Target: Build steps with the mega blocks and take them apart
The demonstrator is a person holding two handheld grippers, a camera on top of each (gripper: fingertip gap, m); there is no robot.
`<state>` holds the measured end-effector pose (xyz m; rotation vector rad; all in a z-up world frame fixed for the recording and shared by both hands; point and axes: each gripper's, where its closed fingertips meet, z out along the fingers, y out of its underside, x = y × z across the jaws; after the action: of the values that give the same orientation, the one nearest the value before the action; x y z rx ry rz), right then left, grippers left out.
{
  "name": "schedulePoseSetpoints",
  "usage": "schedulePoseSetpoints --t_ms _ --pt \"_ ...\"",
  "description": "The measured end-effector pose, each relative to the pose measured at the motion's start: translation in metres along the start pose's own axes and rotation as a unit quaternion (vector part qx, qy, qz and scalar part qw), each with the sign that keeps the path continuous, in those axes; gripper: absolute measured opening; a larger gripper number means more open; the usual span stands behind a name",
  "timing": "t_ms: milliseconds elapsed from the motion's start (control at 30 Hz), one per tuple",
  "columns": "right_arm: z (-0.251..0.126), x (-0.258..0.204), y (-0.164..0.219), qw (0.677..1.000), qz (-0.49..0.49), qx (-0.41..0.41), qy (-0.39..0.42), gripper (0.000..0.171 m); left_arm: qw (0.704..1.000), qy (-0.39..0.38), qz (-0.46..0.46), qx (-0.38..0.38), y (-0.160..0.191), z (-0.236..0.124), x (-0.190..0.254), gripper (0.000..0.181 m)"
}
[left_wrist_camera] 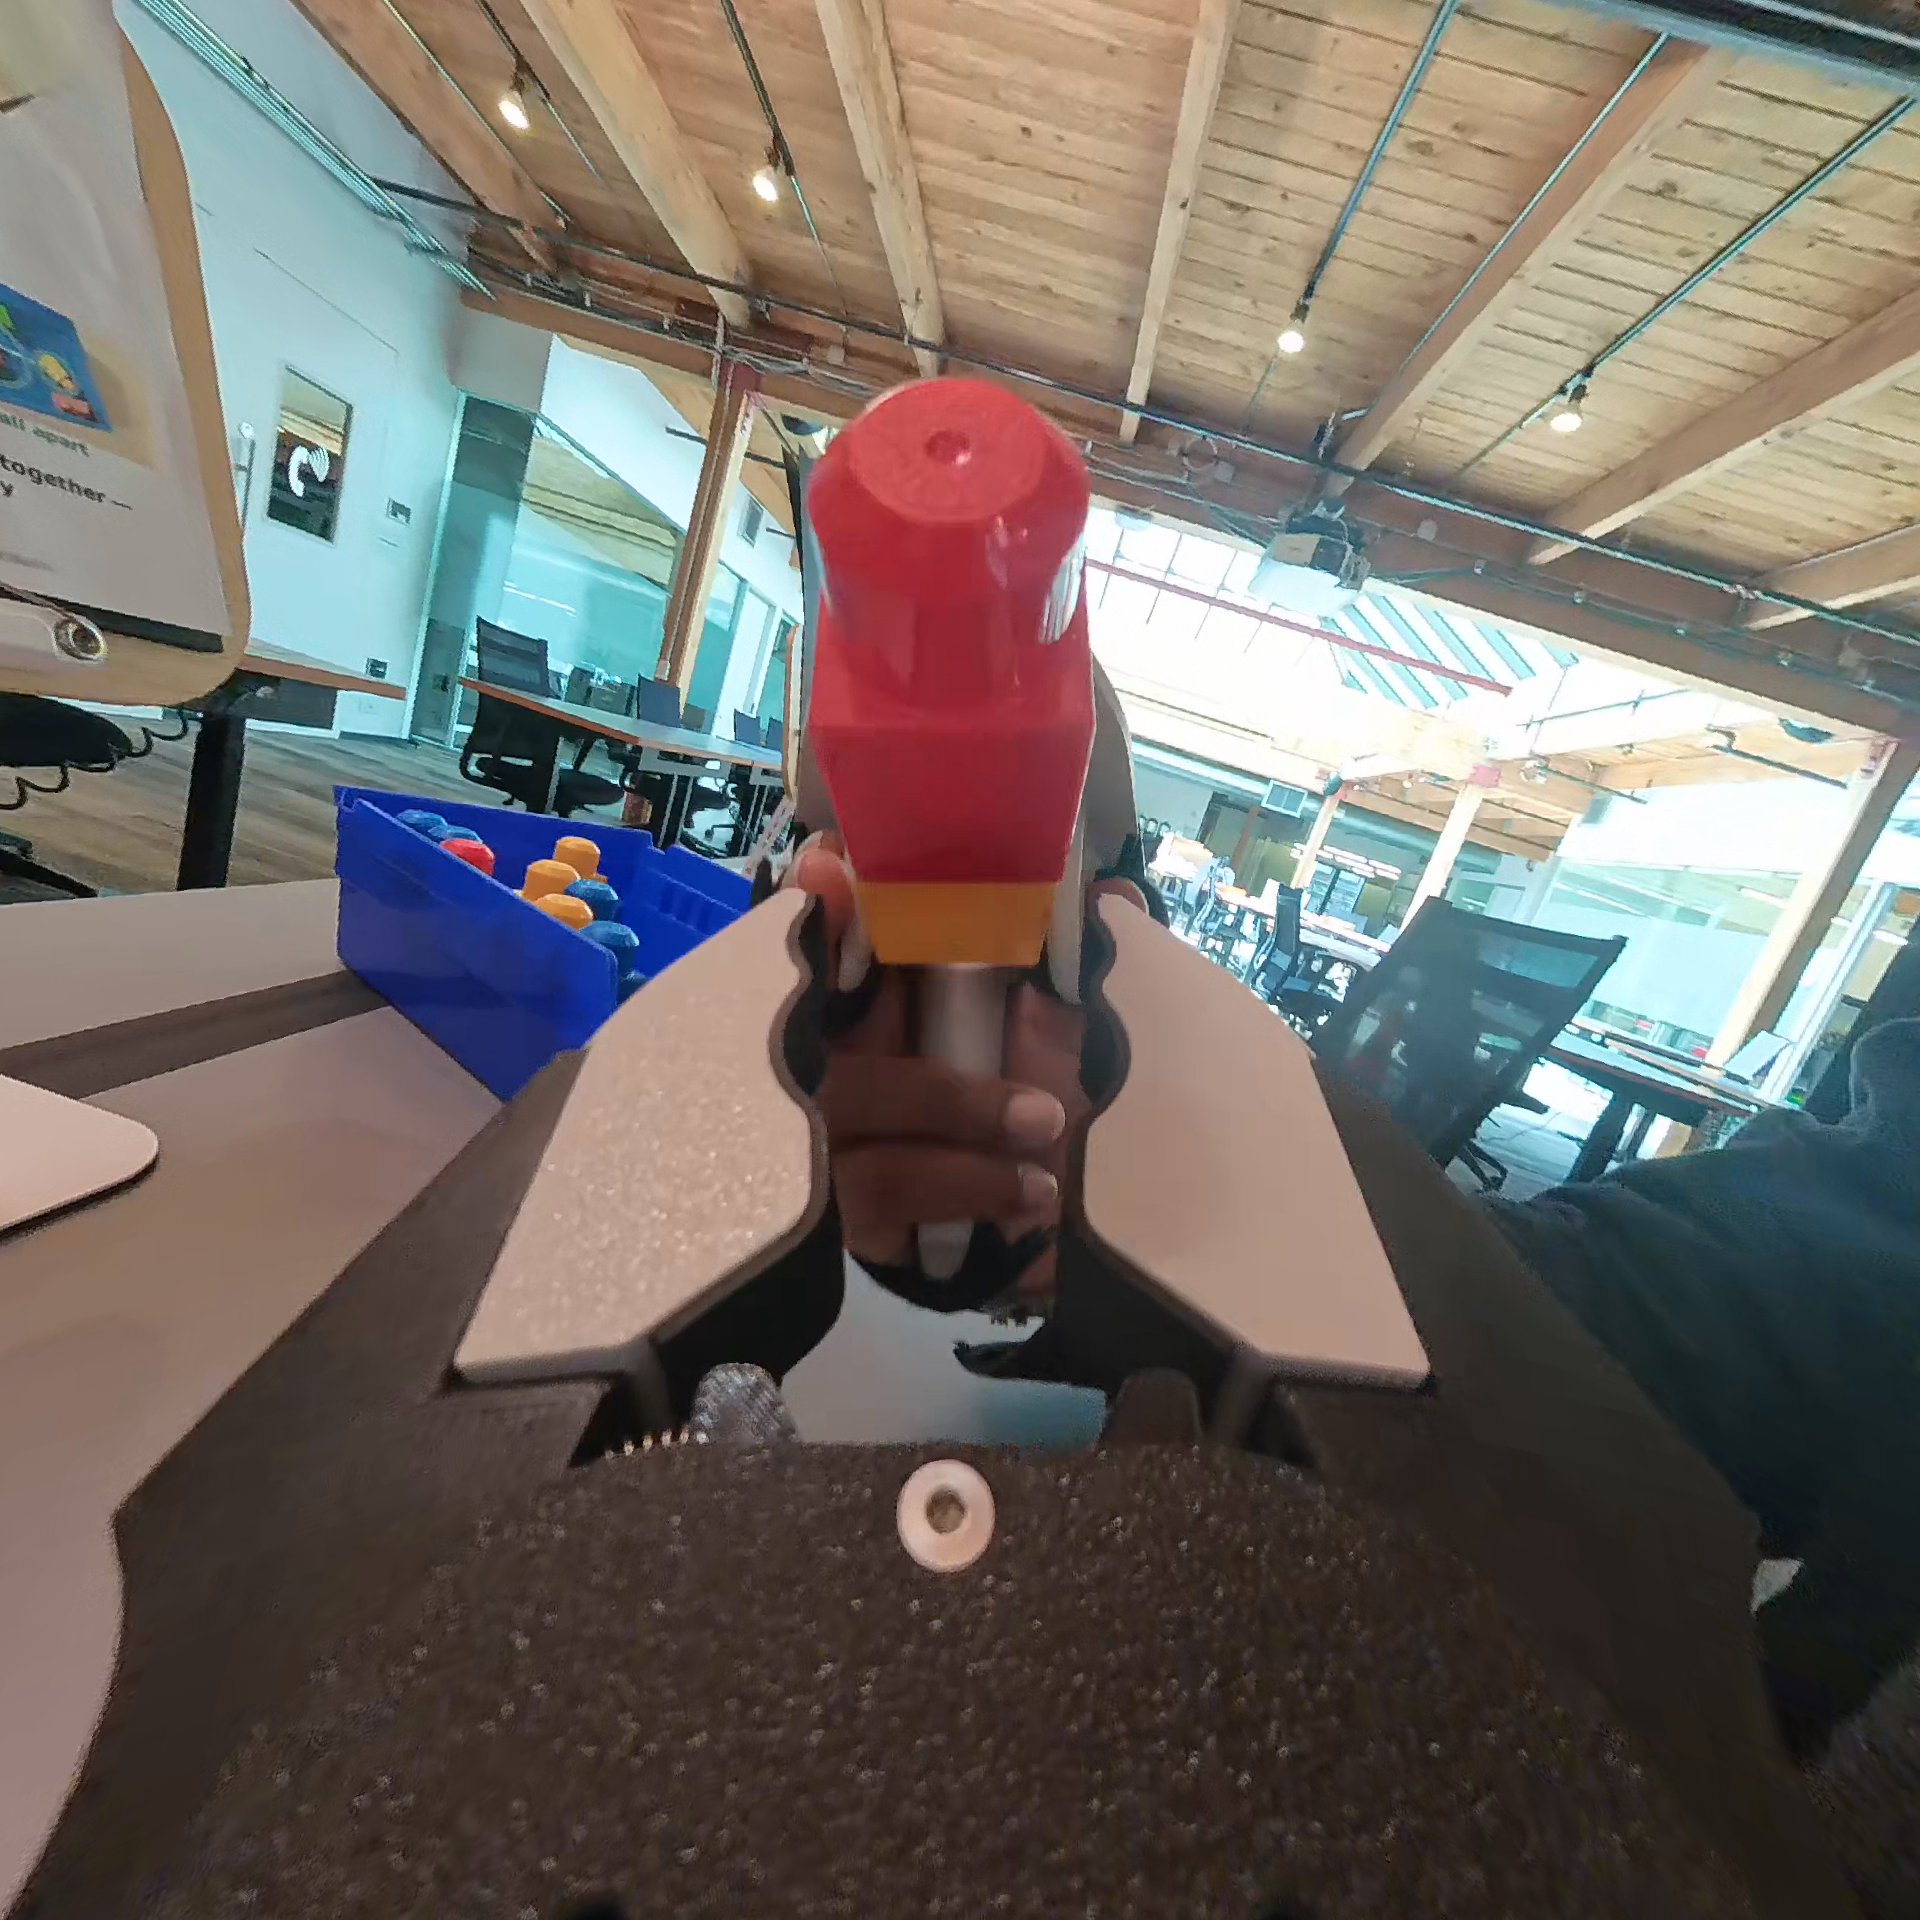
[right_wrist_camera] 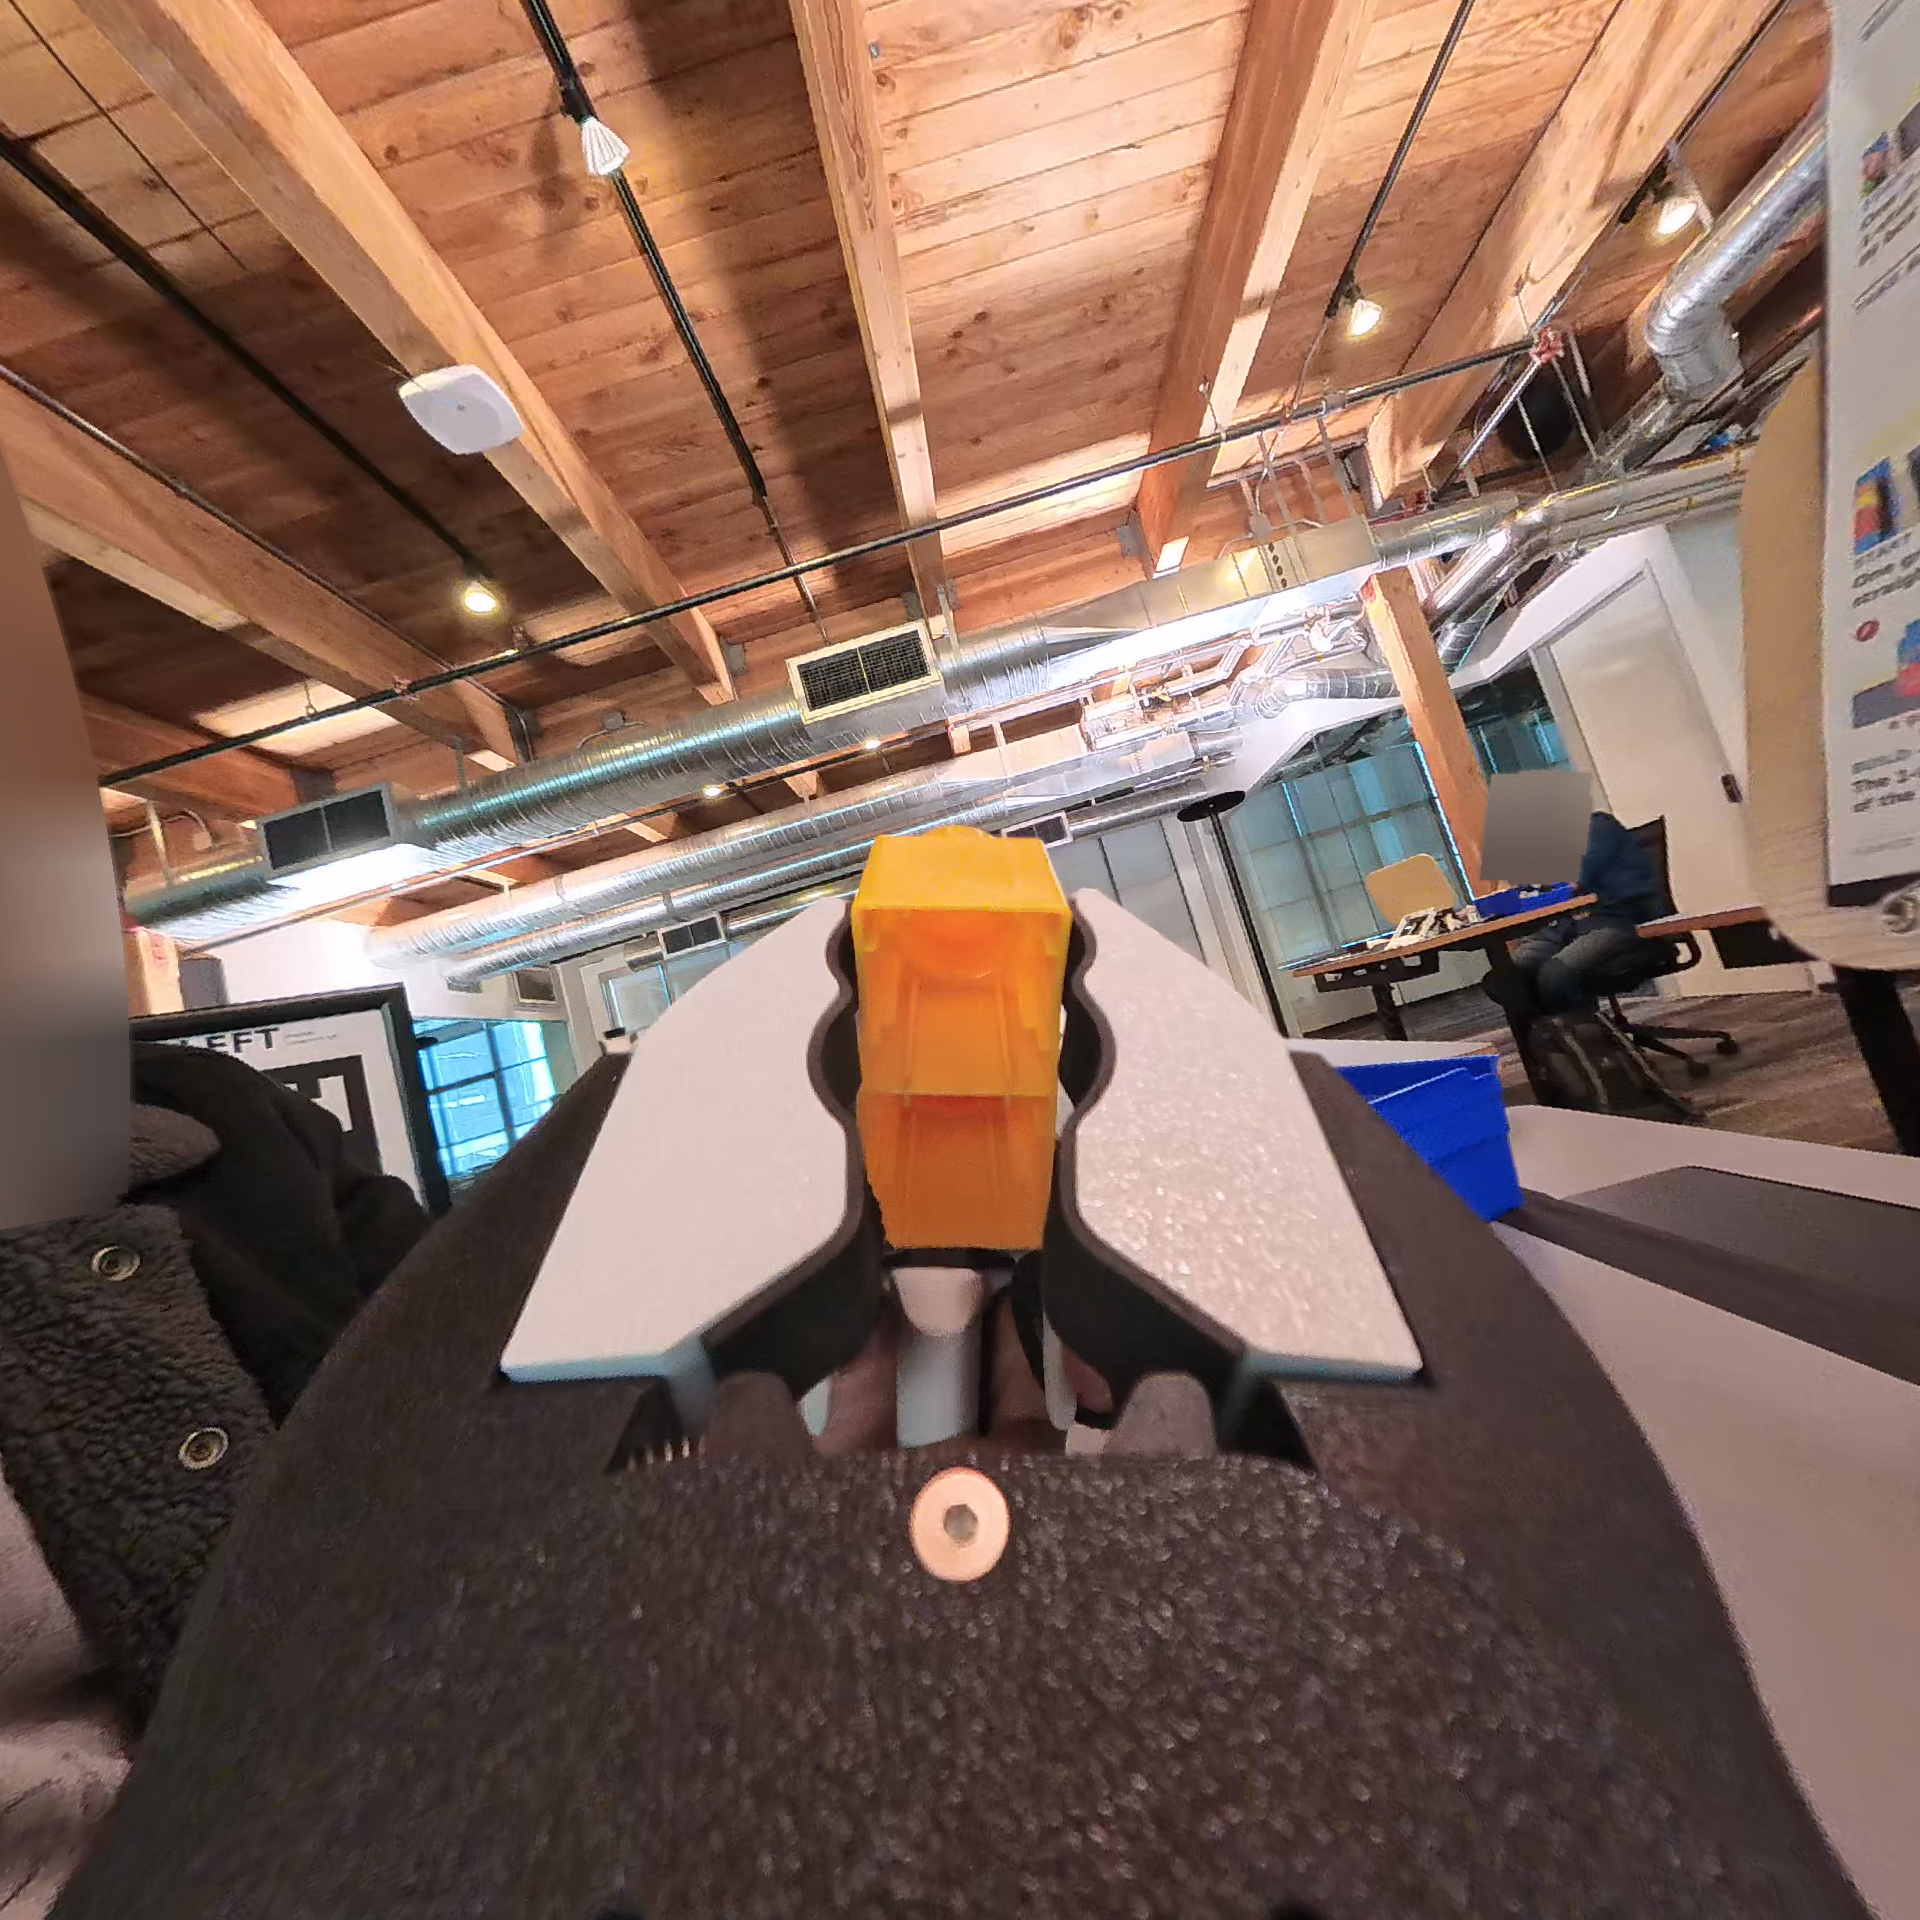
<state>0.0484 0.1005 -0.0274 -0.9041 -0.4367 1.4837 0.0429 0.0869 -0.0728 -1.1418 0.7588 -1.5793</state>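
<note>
Wooden beam ceiling (right_wrist_camera: 935, 312) with silver ducts (right_wrist_camera: 727, 748) overhead; office desks and chairs (left_wrist_camera: 1455, 997) in background. Grey table (left_wrist_camera: 208, 997) below, bearing blue bin (left_wrist_camera: 468, 935) at left of left wrist view, loaded with orange, blue and red blocks (left_wrist_camera: 561, 883). Same bin's corner visible at right of right wrist view. Dark coat (right_wrist_camera: 125, 1299) at left edge of right wrist view; seated person (right_wrist_camera: 1600, 935) at far desk.

Left gripper (left_wrist_camera: 951, 935): fingers narrowed around orange block (left_wrist_camera: 956, 925), apparently touching its sides; firm clamping cannot be confirmed. Red block (left_wrist_camera: 945, 644) stacked on orange one, stud toward camera, blocking view of opposite gripper; hand (left_wrist_camera: 945, 1122) on its grey handle visible beneath.

Right gripper (right_wrist_camera: 961, 1039): fingers closed on yellow block (right_wrist_camera: 961, 987), joined to orange block nearer the camera. Stack held well above table, obstructing centre of both views.
</note>
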Motion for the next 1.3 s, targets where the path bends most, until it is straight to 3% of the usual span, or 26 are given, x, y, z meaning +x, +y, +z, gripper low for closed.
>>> schedulePoseSetpoints --t_ms 267,400,633,1000,1300 --pt "0.003 -0.002 0.014 0.998 -0.025 -0.052 -0.004 0.036 1.0 0.005 0.023 -0.004 -0.011 -0.007 0.0 0.035" --pt "-0.004 0.003 0.037 0.982 -0.082 -0.171 0.01 0.036 0.997 0.005 0.057 -0.045 -0.018 -0.017 -0.006 0.035" --pt "-0.026 0.011 0.077 0.936 -0.118 -0.333 0.014 0.036 0.979 0.012 0.109 -0.174 0.003 -0.031 -0.012 0.035" --pt "-0.04 0.018 0.092 0.907 -0.109 -0.404 0.034 0.037 0.967 0.012 0.122 -0.222 0.017 -0.038 -0.018 0.035" --pt "-0.055 0.027 0.081 0.872 -0.151 -0.459 0.08 0.042 0.926 -0.024 0.157 -0.343 0.068 -0.062 -0.051 0.036"
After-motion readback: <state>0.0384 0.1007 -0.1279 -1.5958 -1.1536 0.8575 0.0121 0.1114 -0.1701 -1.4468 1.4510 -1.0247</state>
